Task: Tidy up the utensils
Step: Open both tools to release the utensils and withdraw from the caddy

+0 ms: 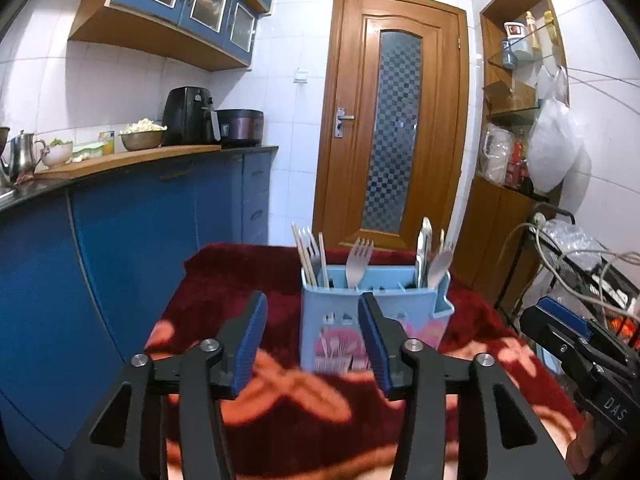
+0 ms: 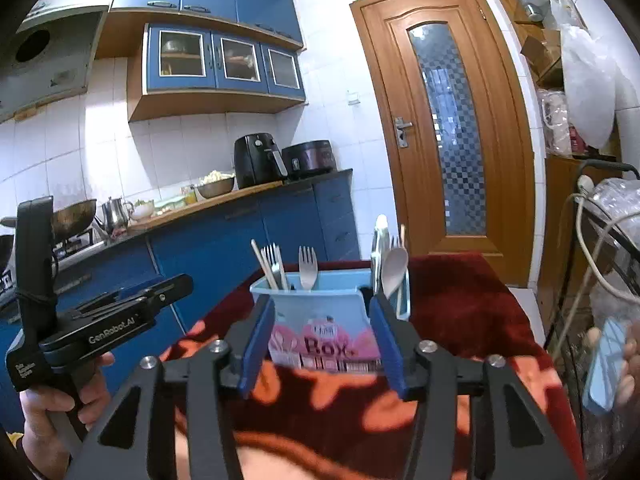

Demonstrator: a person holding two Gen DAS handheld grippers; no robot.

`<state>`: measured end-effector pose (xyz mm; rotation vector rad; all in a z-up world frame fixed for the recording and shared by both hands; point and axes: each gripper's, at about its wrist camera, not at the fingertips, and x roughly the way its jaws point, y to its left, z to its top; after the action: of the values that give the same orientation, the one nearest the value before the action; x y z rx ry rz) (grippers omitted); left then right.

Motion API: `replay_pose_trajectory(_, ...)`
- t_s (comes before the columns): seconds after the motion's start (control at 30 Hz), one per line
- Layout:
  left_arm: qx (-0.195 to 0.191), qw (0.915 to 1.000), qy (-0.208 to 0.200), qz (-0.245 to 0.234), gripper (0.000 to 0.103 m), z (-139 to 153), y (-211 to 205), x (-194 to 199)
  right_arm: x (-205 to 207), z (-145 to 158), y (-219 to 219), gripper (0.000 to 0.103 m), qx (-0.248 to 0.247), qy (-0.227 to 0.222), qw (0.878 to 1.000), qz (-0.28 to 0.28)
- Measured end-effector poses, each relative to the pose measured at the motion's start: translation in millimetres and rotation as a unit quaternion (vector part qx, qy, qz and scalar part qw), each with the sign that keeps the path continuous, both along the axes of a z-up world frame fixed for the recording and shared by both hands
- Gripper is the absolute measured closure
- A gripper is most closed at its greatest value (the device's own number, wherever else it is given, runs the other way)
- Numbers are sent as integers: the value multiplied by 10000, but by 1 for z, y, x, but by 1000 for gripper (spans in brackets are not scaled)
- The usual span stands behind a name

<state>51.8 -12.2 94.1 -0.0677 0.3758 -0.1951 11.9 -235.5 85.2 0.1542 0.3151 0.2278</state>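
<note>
Red cloth [image 1: 248, 272] — both tongs [image 1: 312, 344] [image 2: 322, 340] level, agape, empty.

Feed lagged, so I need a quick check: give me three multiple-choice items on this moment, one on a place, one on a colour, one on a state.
1. Where do the utensils stand?
A. in the caddy
B. on the counter
C. on the cloth

2. The caddy's colour?
A. red
B. light blue
C. black

3. The left claw and right claw are:
A. gripping a fork
B. both open and empty
C. shut on the caddy

Key: 1 A, forks and a spoon poke up from it; 2 B, its walls are pale blue; 3 B, pads apart, nothing pressed.
</note>
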Motion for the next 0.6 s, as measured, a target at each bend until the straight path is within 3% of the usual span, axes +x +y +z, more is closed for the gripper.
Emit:
replay_pose_trajectory(0.2, 67, 10000, 23, 21, 28, -23, 3, -31, -27, -19, 5, 26, -81, 144, 9998, -58)
replay_pose_trajectory(0.33, 79, 9998, 184, 16, 23, -40, 3, -41, -43, -36, 9, 0, -148, 243, 9996, -89)
replay_pose_trajectory(0.6, 347, 9991, 220, 106, 23, -77, -1, -50, -55, -66, 11, 0, -347, 406, 9976, -443)
